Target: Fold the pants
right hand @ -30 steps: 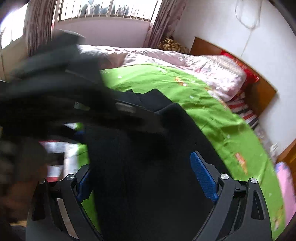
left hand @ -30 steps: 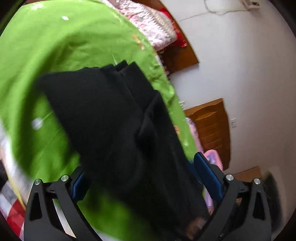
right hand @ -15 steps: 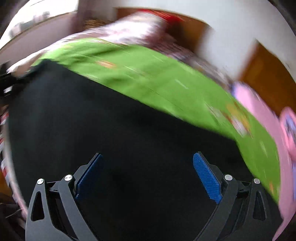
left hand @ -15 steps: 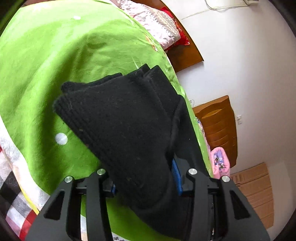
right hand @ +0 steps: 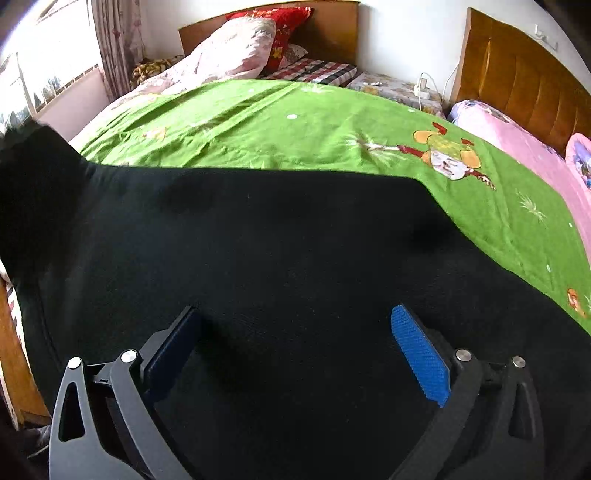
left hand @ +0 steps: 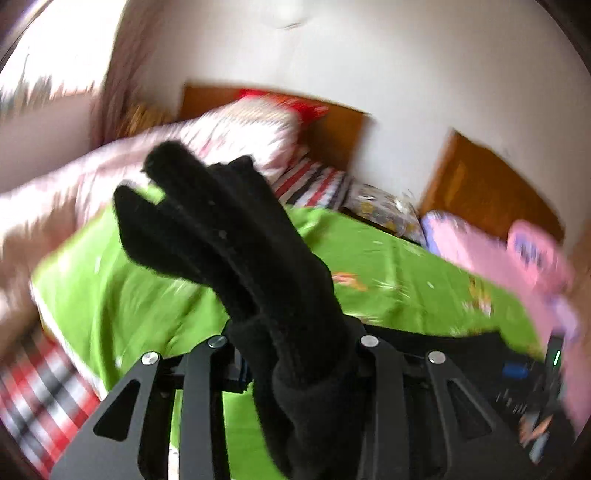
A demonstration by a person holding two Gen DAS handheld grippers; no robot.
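The black pants [right hand: 277,240] lie spread flat across the near part of the green bedsheet [right hand: 295,122]. My right gripper [right hand: 295,343] hovers over them pointing down. Its jaws are opening wide, and its blue pads [right hand: 421,354] grip nothing. In the blurred left wrist view, a thick bunched end of the pants [left hand: 236,236] sticks up above the green sheet [left hand: 406,288]. My left gripper [left hand: 295,354] is closing on that bunch and holds it raised off the bed. The fabric hides its pads.
A pink-white quilt [right hand: 229,55] and red pillow [right hand: 284,26] lie against the wooden headboard [right hand: 332,33]. To the right is a second bed with a pink cover [right hand: 517,147] and its own headboard [right hand: 517,74]. A curtained window [right hand: 37,81] is on the left. A plaid sheet [left hand: 29,398] shows at the bed's near edge.
The left gripper shut on a bunch of the pants, rolled and lifted it, and now faces the headboards. The right gripper swung across over the flat pants and steadied.
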